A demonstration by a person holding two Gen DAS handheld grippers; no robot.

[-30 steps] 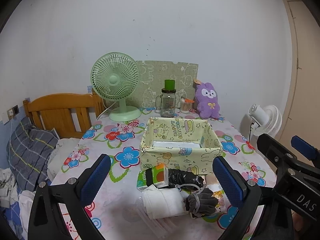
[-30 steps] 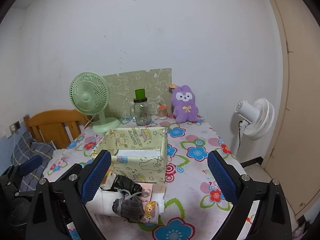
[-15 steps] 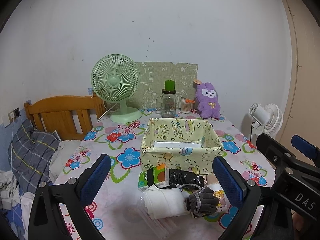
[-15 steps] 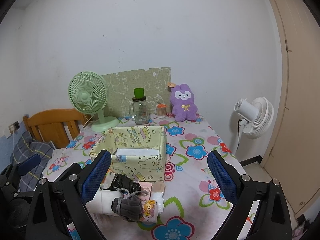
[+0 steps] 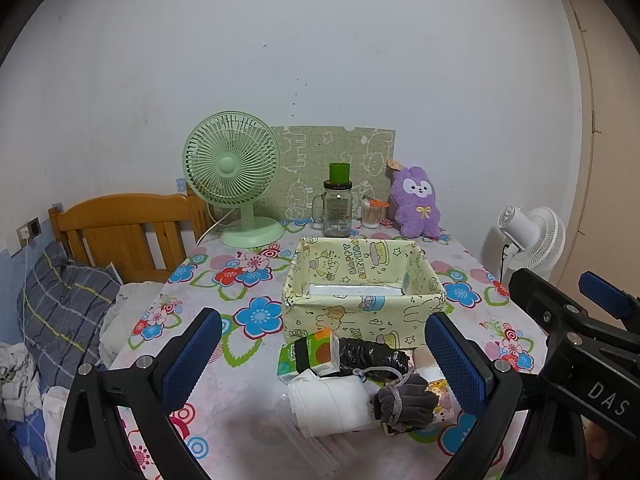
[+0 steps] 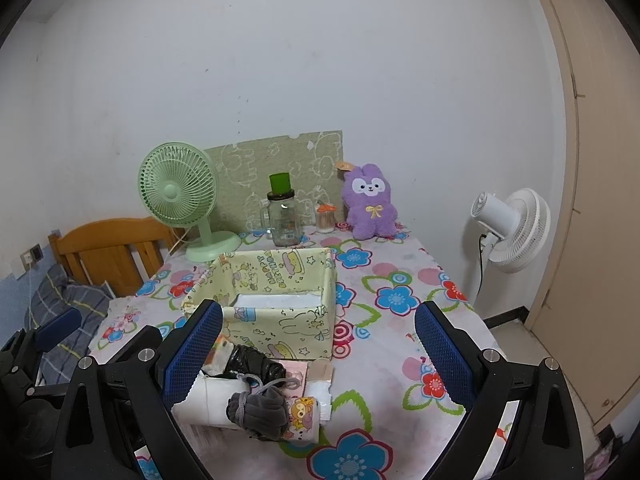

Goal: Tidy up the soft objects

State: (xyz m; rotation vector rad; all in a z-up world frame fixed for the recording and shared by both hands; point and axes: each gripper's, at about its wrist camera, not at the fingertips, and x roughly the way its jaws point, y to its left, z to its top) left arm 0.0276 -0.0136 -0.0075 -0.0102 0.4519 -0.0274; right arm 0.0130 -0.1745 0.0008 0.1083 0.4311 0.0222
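A pale yellow fabric basket [image 5: 362, 312] [image 6: 280, 326] stands mid-table with something white flat inside. In front of it lies a heap of soft things: a white folded cloth [image 5: 332, 404] [image 6: 208, 398], a grey bundle [image 5: 404, 402] [image 6: 260, 408], a black crumpled item [image 5: 372, 354] [image 6: 252, 362], a green tissue pack [image 5: 308, 354] and a cartoon-print pack [image 6: 304, 414]. My left gripper [image 5: 320, 364] is open and empty, hovering above the heap. My right gripper [image 6: 318, 352] is open and empty, just right of the heap.
At the table's back stand a green fan [image 5: 234, 176], a glass jar with green lid [image 5: 338, 210], a small cotton-swab jar [image 5: 374, 216] and a purple plush rabbit [image 5: 414, 202]. A bed with wooden headboard [image 5: 120, 228] is on the left. A white floor fan [image 6: 510, 228] stands on the right.
Both views have shifted very slightly; the grippers stay open and nothing on the table has moved.
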